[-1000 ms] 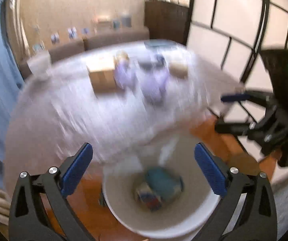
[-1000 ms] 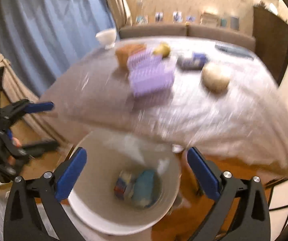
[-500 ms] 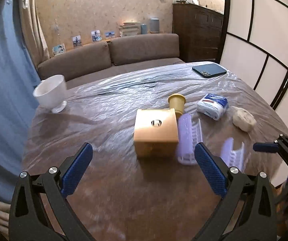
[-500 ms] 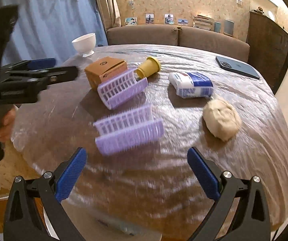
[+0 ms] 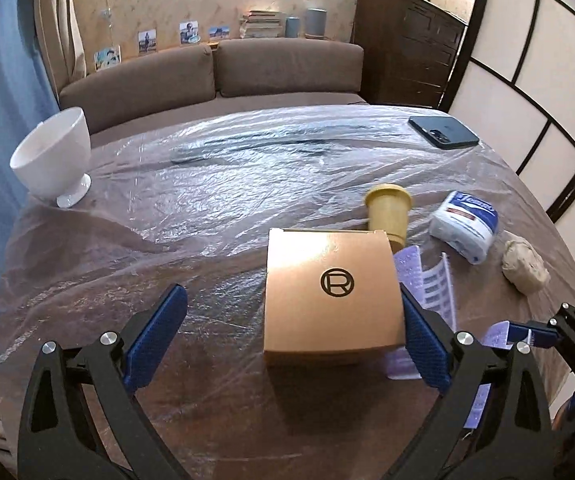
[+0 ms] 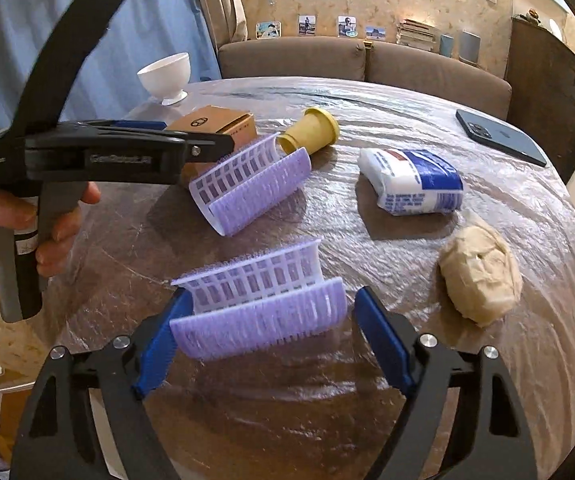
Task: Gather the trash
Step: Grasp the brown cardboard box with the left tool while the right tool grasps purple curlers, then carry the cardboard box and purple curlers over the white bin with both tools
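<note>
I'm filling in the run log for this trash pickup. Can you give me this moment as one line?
left hand-held gripper: open, at cardboard box | right hand-held gripper: closing around near purple hair roller, not gripped | table

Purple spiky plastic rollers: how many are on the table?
2. One purple plastic hair roller lies near the table's front edge, between the right gripper's open fingers. The other purple roller lies farther back, beside the brown cardboard box. None seem hidden.

A home living room: brown sofa [image 5: 215, 68], photos [image 5: 147, 41] along its ledge, dark dresser [image 5: 407, 48], plastic-covered table [image 5: 207, 184].
</note>
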